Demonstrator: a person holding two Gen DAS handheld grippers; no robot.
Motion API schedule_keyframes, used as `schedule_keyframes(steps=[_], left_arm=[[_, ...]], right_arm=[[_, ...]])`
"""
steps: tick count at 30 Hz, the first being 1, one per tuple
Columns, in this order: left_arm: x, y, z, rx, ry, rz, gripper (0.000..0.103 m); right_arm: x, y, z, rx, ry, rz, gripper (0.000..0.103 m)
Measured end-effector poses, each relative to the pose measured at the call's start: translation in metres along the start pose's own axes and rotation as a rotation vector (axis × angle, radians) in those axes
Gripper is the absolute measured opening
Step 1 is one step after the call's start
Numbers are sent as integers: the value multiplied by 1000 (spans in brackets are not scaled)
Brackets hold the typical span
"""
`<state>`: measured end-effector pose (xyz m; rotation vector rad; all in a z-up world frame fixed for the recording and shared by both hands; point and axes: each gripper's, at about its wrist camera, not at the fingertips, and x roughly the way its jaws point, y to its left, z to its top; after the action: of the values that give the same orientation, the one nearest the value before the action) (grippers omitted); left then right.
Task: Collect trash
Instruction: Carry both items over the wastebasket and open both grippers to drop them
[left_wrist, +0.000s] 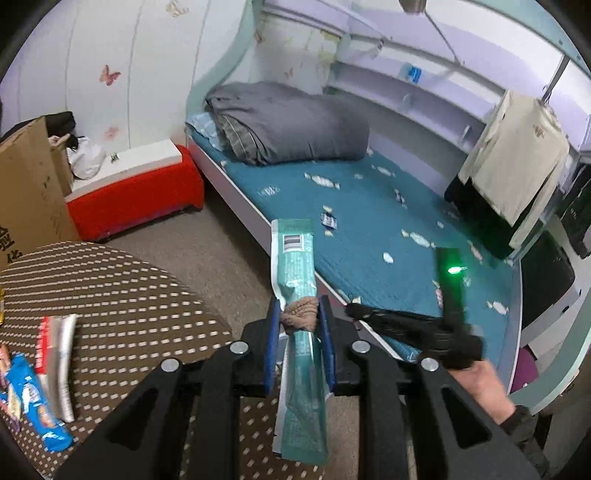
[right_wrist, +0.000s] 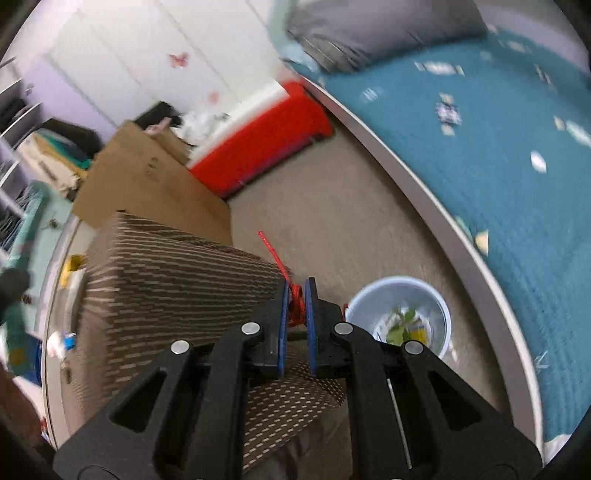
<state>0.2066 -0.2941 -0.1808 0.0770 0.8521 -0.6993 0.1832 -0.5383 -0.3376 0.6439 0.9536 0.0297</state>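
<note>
My left gripper (left_wrist: 300, 317) is shut on a long teal wrapper (left_wrist: 293, 258) together with a crumpled tan wad (left_wrist: 300, 314); the wrapper sticks out past the fingertips and hangs down behind them. My right gripper (right_wrist: 295, 301) is shut on a thin red cord (right_wrist: 273, 254) that pokes up past its blue pads (right_wrist: 283, 314). A pale blue bin (right_wrist: 399, 317) with scraps inside stands on the floor just right of the right gripper. In the left wrist view the other gripper (left_wrist: 417, 325) shows at right, held by a hand, with a green light lit.
A brown dotted tablecloth (left_wrist: 110, 295) carries blue and red-silver snack packets (left_wrist: 33, 391). A bed with a teal sheet (left_wrist: 369, 229), strewn with small wrappers, fills the right. A red bench (left_wrist: 140, 192) and a cardboard box (left_wrist: 26, 192) stand by the wall. Beige carpet lies between.
</note>
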Motion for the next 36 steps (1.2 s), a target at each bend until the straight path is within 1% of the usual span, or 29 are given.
schedule_keyframes(steps=[1, 2, 3, 4, 5, 7, 8, 11, 14, 19, 22, 23, 24, 25, 26, 27, 30, 35, 36], left_arm=[[11, -3, 1, 2, 17, 2, 19], [20, -5, 2, 6, 32, 3, 19], [28, -7, 3, 9, 45, 3, 19], [40, -12, 4, 15, 64, 5, 19], [48, -14, 4, 20, 76, 7, 19], [66, -20, 4, 31, 107, 8, 20], [75, -23, 4, 38, 122, 10, 20], [101, -30, 3, 46, 173, 14, 20], [125, -37, 2, 57, 223, 13, 20], [160, -49, 2, 57, 301, -7, 20], [178, -54, 2, 64, 335, -5, 23], [183, -55, 1, 66, 350, -5, 41], [189, -55, 0, 66, 370, 11, 58], [189, -54, 0, 61, 367, 29, 90], [187, -53, 0, 55, 344, 58, 95], [185, -52, 1, 53, 331, 74, 95], [171, -50, 3, 42, 315, 69, 95], [134, -49, 4, 62, 251, 89, 95], [127, -48, 4, 61, 241, 91, 95]], right_arm=[[9, -7, 0, 18, 17, 0, 10], [22, -18, -1, 47, 42, -2, 14], [30, -27, -1, 70, 58, -10, 24], [37, -36, -2, 92, 68, -19, 64], [42, -47, -3, 120, 67, -16, 82], [43, -61, -5, 168, 68, 0, 82], [40, -67, -6, 185, 59, -7, 82], [18, -79, -8, 209, 4, -19, 86], [-10, -82, -7, 217, -56, -25, 89], [-47, -84, -1, 204, -129, -25, 91], [-69, -82, 1, 201, -170, -12, 92], [-73, -81, 1, 197, -178, -12, 92], [-77, -78, 1, 192, -186, -11, 93], [-80, -76, -1, 189, -191, -12, 94], [-84, -74, -1, 187, -195, -14, 95], [-84, -71, -1, 187, -196, -15, 96], [-89, -63, -7, 186, -207, -20, 97], [-98, -42, -14, 177, -230, -75, 97], [-101, -39, -16, 172, -236, -75, 97]])
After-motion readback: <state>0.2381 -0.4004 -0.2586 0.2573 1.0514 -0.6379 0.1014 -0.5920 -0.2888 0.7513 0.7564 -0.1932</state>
